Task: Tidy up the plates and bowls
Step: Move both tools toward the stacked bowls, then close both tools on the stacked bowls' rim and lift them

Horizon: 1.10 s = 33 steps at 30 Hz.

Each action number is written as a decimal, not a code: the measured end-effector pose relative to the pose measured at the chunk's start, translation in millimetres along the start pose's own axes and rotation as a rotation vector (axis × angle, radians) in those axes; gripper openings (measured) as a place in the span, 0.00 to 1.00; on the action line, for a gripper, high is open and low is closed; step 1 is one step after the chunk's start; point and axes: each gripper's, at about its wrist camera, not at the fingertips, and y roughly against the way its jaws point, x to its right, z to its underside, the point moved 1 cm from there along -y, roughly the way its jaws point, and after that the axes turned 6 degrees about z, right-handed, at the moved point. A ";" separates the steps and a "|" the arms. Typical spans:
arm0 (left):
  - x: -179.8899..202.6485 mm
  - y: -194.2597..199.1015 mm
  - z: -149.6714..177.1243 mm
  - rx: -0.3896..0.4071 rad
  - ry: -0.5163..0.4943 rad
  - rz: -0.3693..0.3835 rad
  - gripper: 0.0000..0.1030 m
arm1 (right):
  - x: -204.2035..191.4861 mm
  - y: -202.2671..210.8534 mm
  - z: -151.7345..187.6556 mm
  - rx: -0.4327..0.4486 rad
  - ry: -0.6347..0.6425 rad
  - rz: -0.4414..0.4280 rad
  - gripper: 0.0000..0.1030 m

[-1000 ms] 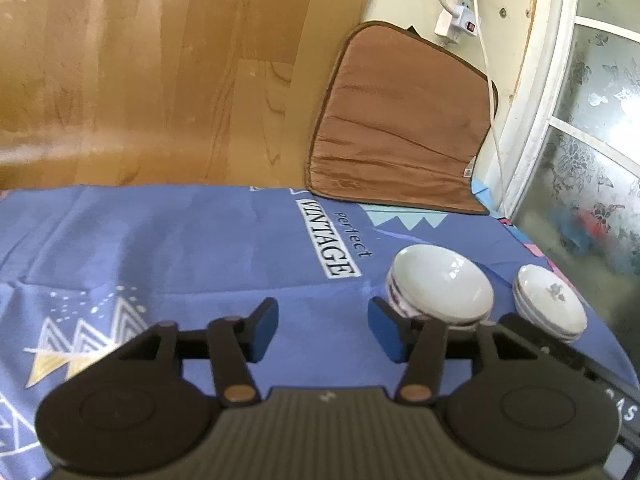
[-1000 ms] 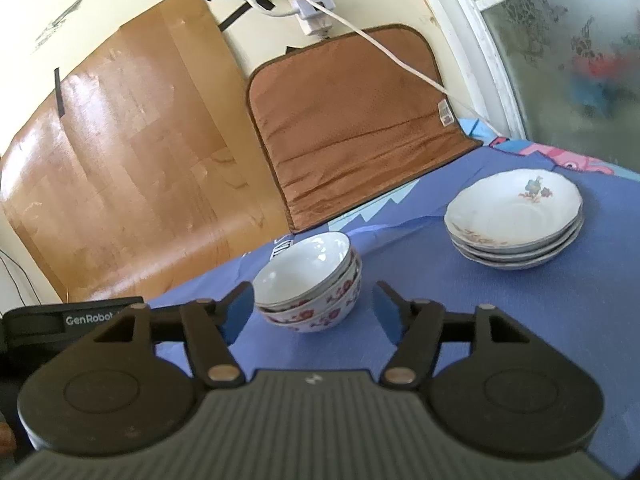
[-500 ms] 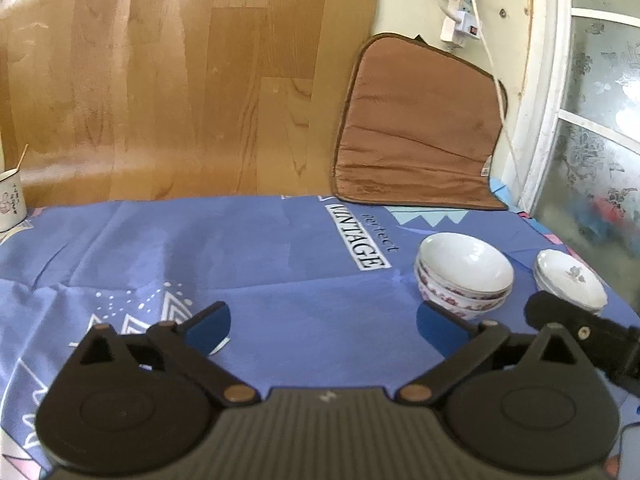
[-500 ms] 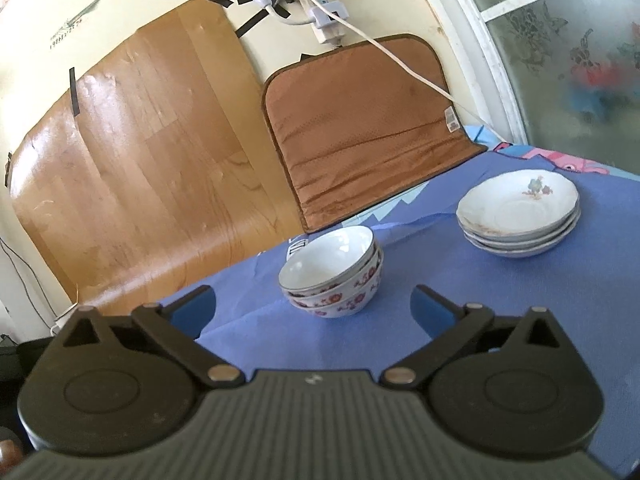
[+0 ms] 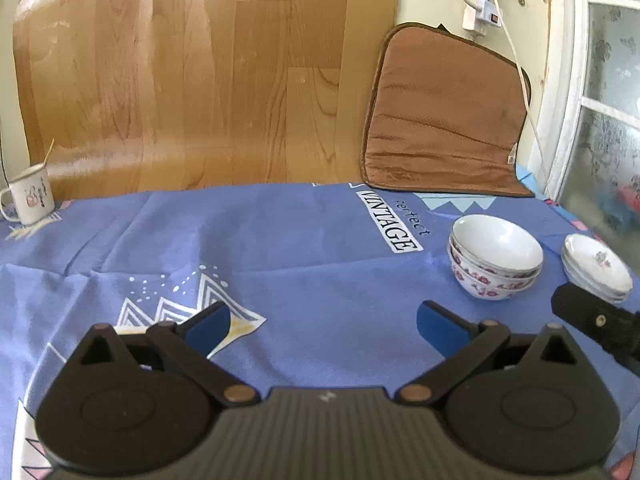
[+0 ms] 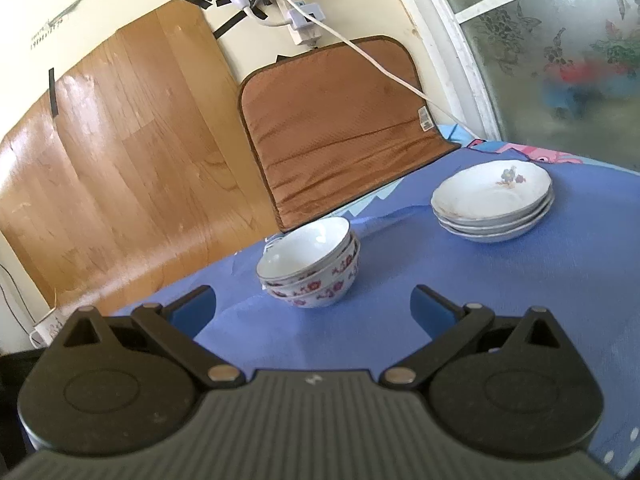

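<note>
A stack of white bowls with red flowers [image 5: 496,258] stands on the blue tablecloth [image 5: 280,264]; it also shows in the right wrist view [image 6: 310,266]. A stack of white plates [image 5: 596,266] sits to its right, also in the right wrist view [image 6: 494,202]. My left gripper [image 5: 322,326] is open and empty, low over the cloth, left of and nearer than the bowls. My right gripper [image 6: 312,306] is open and empty, just in front of the bowls; part of it shows in the left wrist view [image 5: 596,320].
A white enamel mug [image 5: 30,200] stands at the far left of the cloth. A wood-pattern board [image 5: 200,80] and a brown mat [image 5: 444,120] lean on the wall behind. A power strip with a white cable [image 6: 304,12] hangs above. A frosted window [image 6: 560,52] is at right.
Both grippers opened from a narrower gap to wide open. Both pulled back from the bowls and plates, which look farther away now.
</note>
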 end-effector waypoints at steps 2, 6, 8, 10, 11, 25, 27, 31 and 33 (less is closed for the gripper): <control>3.1 1.9 0.5 0.007 -0.023 -0.019 1.00 | -3.2 1.2 0.1 0.008 0.020 -0.002 1.00; 9.8 10.1 0.6 0.041 -0.064 -0.038 1.00 | -3.2 6.9 -3.6 0.047 0.019 -0.010 1.00; 12.9 14.3 0.6 0.066 -0.075 -0.059 1.00 | -3.6 9.0 -6.2 0.059 0.016 -0.010 1.00; 17.1 17.6 0.6 0.085 -0.100 -0.092 1.00 | -3.8 12.1 -7.5 0.085 0.016 0.005 1.00; 19.2 18.6 0.9 0.088 -0.113 -0.105 1.00 | -3.9 13.1 -7.8 0.093 0.017 0.012 1.00; 11.8 5.8 -2.2 -0.021 -0.010 0.084 1.00 | 14.4 5.4 -15.8 0.051 -0.026 -0.004 1.00; 14.9 3.1 -4.3 -0.030 -0.025 0.087 1.00 | 17.4 4.3 -20.9 0.040 -0.017 -0.015 1.00; 21.5 -2.8 -15.6 -0.051 -0.044 0.100 1.00 | 24.0 -6.0 -41.5 -0.023 0.026 -0.065 1.00; 26.0 -9.2 -25.3 -0.061 -0.049 0.114 1.00 | 28.4 -15.0 -55.5 -0.073 0.053 -0.093 1.00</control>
